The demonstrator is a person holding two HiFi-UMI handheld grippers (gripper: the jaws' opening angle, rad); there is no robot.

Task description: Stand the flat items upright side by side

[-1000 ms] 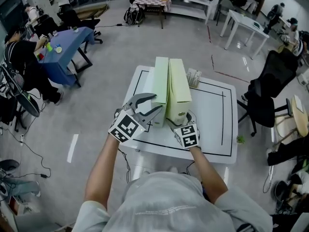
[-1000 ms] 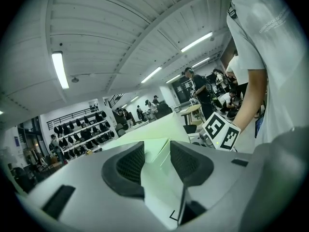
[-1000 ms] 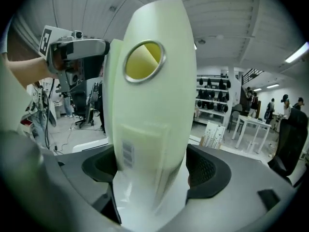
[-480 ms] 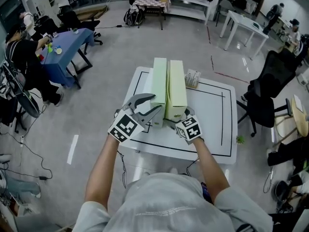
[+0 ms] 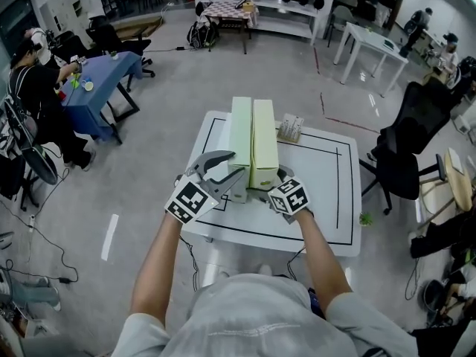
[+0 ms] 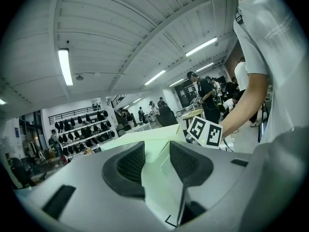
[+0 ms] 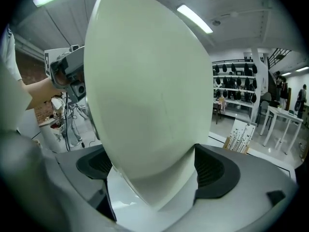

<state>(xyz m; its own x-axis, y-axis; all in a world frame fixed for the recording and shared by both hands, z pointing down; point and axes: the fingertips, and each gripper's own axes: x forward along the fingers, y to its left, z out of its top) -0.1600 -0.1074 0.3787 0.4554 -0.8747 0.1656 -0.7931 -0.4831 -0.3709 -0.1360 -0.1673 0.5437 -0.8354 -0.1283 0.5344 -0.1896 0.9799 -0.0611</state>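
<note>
The left gripper (image 5: 235,165) comes in from the table's (image 5: 321,199) near-left corner. In the left gripper view its jaws are closed partway on a thin pale green panel at the near end of the left box (image 5: 240,136), and both pads seem to touch it. That box stands upright on a long narrow side. Its long axis runs from the near edge towards the far edge, and it sits close inside the left edge.

The right box (image 5: 265,143) stands flat against it, the same way up and along the same line, with the two broad faces touching.

The right gripper (image 7: 152,168) meets the right box end-on from the near edge. Its jaws have just been opening and now stand wide apart, with the box's near end between the pads. The pads look to be free of it or barely brushing it.

So the boxes lie straight ahead of both sets of jaws, and each hand is nearest its own box. I judge the standing-up to be nearly done. The right hand's clean way out is straight back towards the near edge, because a sideways drift could tip the right box.

A small patterned box (image 5: 288,128) stands just right of the pair near the far edge, apart from them. The right half of the table is open room.
</note>
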